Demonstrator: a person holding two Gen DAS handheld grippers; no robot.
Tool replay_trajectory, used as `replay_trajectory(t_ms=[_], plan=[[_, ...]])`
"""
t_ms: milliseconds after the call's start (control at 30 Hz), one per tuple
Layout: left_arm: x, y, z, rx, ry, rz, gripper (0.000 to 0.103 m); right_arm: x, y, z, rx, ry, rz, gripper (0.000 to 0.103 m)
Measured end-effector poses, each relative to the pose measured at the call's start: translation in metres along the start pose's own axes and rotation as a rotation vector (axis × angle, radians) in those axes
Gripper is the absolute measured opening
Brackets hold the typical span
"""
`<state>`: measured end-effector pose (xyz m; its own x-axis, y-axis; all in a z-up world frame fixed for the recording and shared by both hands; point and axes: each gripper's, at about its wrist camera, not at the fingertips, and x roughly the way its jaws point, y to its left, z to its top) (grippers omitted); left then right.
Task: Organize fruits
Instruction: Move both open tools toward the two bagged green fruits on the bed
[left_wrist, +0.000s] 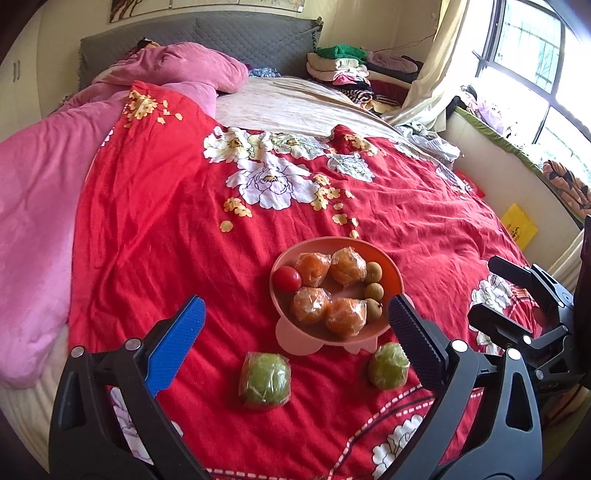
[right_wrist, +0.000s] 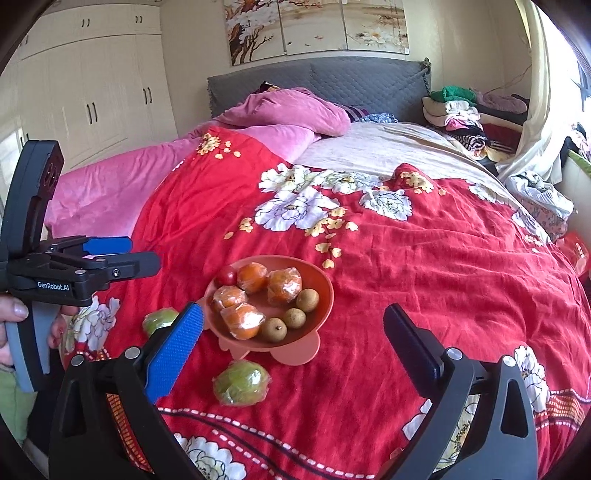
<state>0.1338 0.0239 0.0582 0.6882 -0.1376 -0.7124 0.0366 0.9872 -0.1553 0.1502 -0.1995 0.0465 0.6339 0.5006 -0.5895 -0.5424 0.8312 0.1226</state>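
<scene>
A lived-in home bedroom: a wide bed (right_wrist: 369, 295) under a red floral cotton quilt (left_wrist: 184, 221), backed by a grey quilted padded headboard (right_wrist: 325, 81). A crumpled pink plush blanket (left_wrist: 33, 192) lies along one side. Cream built-in wardrobe doors (right_wrist: 92, 92) line the wall, a three-panel blossom painting (right_wrist: 317, 27) hangs above, and folded clothes (right_wrist: 458, 110) are stacked near the curtained window (left_wrist: 532, 48).
</scene>
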Motion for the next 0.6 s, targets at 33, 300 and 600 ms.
replay_trajectory(t_ms=[33, 300, 600], plan=[[-0.001, 0.000, -0.002, 0.000, 0.000, 0.001, 0.093, -0.001, 0.001, 0.000, -0.002, 0.001, 0.001, 0.098], [-0.007, 0.000, -0.014, 0.004, 0.003, 0.006, 0.093, -0.005, 0.011, -0.009, -0.015, 0.015, 0.008, 0.098], [-0.011, 0.000, -0.030, 0.003, 0.008, 0.014, 0.093, -0.010, 0.021, -0.017, -0.029, 0.026, 0.012, 0.098]])
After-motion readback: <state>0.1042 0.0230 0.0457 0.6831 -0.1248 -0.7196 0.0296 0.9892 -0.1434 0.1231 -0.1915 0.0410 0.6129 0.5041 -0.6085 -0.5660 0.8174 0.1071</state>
